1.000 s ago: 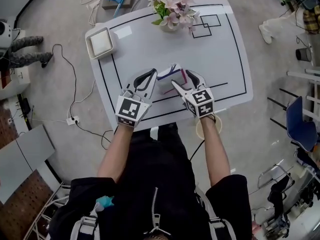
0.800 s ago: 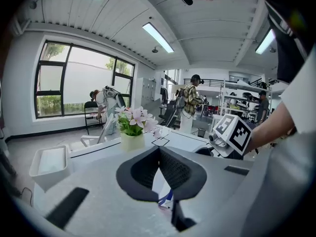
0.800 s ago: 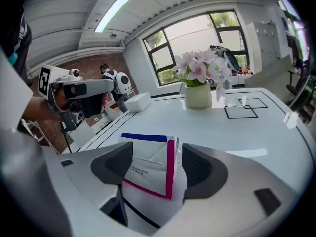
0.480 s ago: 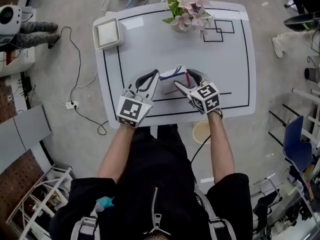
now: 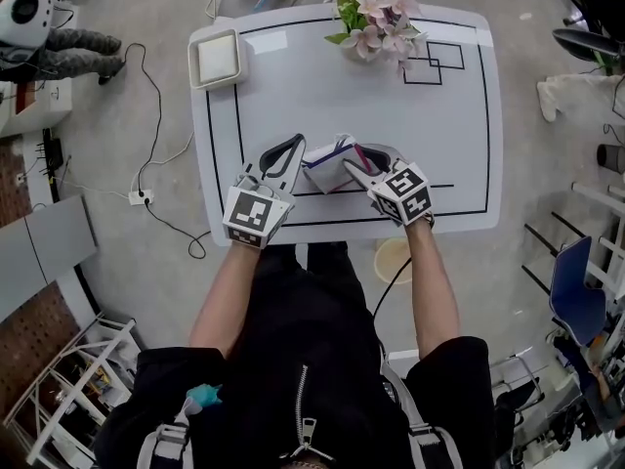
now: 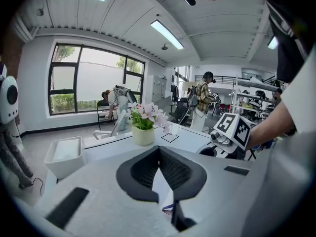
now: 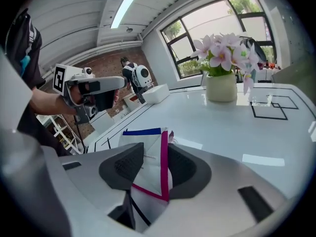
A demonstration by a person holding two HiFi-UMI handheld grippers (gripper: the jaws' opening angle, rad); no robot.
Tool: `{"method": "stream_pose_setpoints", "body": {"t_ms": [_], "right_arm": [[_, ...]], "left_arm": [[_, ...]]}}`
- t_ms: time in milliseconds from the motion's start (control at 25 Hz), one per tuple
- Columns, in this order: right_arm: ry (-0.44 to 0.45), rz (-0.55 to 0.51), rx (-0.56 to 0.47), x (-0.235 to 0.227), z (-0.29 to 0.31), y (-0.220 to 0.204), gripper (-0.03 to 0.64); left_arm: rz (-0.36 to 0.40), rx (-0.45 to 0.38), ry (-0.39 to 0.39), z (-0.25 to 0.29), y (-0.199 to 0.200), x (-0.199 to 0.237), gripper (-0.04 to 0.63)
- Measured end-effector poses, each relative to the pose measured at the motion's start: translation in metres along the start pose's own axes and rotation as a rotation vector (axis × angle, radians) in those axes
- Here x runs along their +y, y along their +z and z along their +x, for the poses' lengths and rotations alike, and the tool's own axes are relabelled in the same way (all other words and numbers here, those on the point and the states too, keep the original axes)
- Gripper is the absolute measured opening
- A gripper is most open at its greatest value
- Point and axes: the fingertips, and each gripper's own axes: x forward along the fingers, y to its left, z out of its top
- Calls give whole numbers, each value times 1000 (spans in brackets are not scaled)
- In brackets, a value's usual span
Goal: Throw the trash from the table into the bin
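The trash is a sheet of white paper (image 5: 330, 164) with blue and magenta edges, near the front of the white table (image 5: 293, 96). My left gripper (image 5: 296, 145) is shut on the paper's left edge; a white sliver of paper (image 6: 160, 191) shows between the touching jaws of my left gripper (image 6: 159, 149). My right gripper (image 5: 356, 156) has just been closing and now grips the right side. In the right gripper view the paper (image 7: 150, 167) fills the gap between the pads of my right gripper (image 7: 155, 152). A round tan bin (image 5: 395, 259) stands on the floor under the table's front edge.
A pot of pink flowers (image 5: 376, 18) stands at the far edge, next to black square outlines. A white square tray (image 5: 219, 59) sits at the far left corner. Cables and a power strip (image 5: 142, 196) lie on the floor at left.
The right jaws have closed on the paper's right side. The sheet, lying flat before, now bunches up between the two grippers. The left gripper has barely moved.
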Motion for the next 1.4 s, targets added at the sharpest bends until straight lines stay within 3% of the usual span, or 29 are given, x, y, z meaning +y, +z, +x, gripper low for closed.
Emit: {"method": "stream_pose_setpoints", "body": {"t_ms": [400, 520, 1400], "right_arm": [[-77, 13, -123, 14, -29, 22, 60], [-136, 32, -173, 14, -38, 29, 43], [-648, 61, -487, 29, -141, 99, 15]], "left_arm": [[-15, -26, -38, -1, 9, -3, 6], [25, -40, -69, -1, 11, -3, 6], [76, -154, -247, -1, 60, -23, 6]]}}
